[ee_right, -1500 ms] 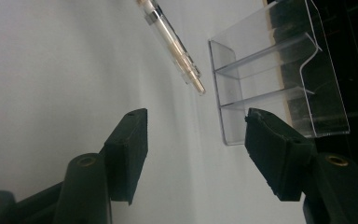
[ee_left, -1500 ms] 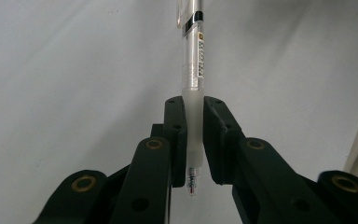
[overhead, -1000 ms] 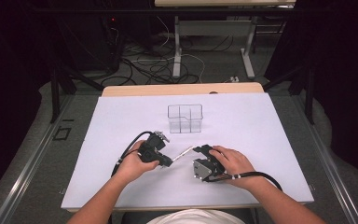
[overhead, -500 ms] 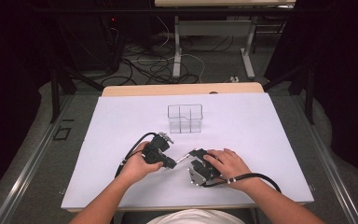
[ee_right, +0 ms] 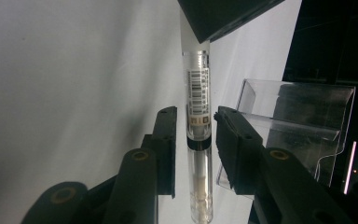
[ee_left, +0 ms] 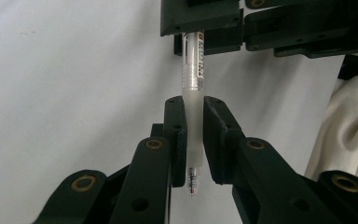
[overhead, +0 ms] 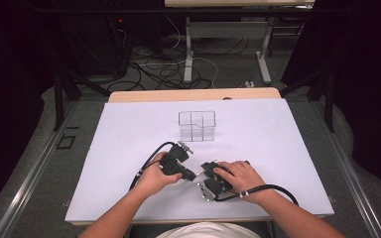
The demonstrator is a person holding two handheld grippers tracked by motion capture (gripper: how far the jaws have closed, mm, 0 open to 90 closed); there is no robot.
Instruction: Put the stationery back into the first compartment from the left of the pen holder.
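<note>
While our left hand-held gripper clamps the pen at centre frame, our right hand-held gripper stands open around it, likely closing next.

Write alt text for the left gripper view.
The left gripper clamps a clear pen by its frosted grip, tip toward the camera. The pen's far end sits in the right gripper, above a white table cover.
</note>
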